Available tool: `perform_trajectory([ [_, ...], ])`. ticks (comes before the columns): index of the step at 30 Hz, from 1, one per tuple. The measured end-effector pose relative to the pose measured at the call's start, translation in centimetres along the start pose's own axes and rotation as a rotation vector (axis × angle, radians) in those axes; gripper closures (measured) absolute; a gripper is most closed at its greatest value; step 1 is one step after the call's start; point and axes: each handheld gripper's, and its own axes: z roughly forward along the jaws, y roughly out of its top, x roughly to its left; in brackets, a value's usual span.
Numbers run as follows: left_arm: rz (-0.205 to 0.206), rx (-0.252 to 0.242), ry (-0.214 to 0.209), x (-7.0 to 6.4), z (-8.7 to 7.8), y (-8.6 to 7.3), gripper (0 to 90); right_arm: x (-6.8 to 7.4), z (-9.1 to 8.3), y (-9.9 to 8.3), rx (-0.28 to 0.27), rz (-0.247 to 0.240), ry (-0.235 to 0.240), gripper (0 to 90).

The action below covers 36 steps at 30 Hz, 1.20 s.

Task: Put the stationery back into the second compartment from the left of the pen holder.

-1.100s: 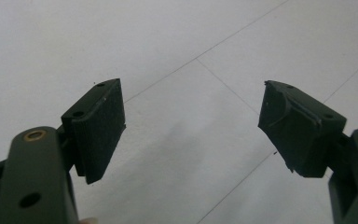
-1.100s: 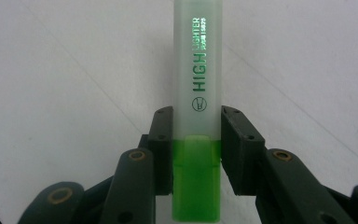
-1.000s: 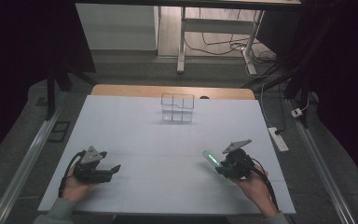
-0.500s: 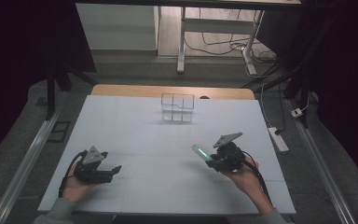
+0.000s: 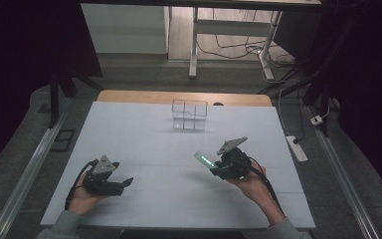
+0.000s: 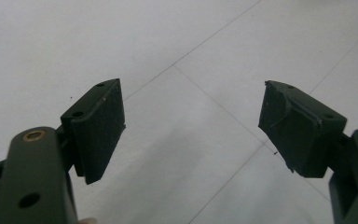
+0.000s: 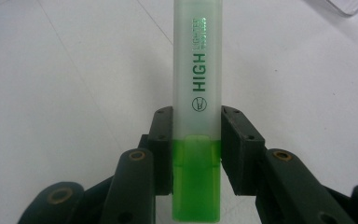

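Observation:
A green highlighter (image 7: 197, 84) with a frosted white cap sticks straight out between the jaws of my right gripper (image 7: 196, 135), which is shut on its green barrel. In the high view the right gripper (image 5: 218, 168) hovers over the table's right half, and the highlighter (image 5: 204, 160) points up and to the left. My left gripper (image 5: 124, 183) rests low at the table's front left, open. In the left gripper view its pads (image 6: 100, 123) stand wide apart over bare white table, with nothing between them.
A clear compartmented box (image 5: 189, 115) stands at the far middle of the white table (image 5: 144, 139); its corner (image 7: 340, 5) shows in the right gripper view. A white power strip (image 5: 297, 147) lies on the floor to the right.
My right gripper has carried the highlighter forward and to the left, away from the table's front edge. The left gripper has stayed where it was.

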Motion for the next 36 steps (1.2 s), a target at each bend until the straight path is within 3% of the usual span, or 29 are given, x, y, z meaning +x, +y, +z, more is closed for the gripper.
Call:
perform_trajectory([
  [3, 0.002, -0.006, -0.012, -0.2, 0.1, 0.6, 21.1, 0.1, 0.4, 0.2, 0.005, -0.005, 0.008, 66.4],
  [7, 0.035, -0.009, -0.031, -0.8, 0.3, 1.8, 21.0, 0.3, 0.9, 0.7, 0.016, -0.016, 0.023, 66.3],
  [18, 0.233, 0.055, -0.084, -3.9, 2.4, 5.5, 21.2, 1.7, 2.9, 2.3, 0.047, -0.102, 0.077, 66.3],
  [30, 0.346, 0.077, -0.121, -5.8, 3.6, 8.1, 22.5, 2.7, 4.1, 3.0, 0.075, -0.172, 0.107, 66.3],
  [36, 0.427, 0.110, -0.141, -6.6, 4.4, 9.7, 23.1, 3.1, 4.6, 3.4, 0.089, -0.208, 0.119, 66.3],
])
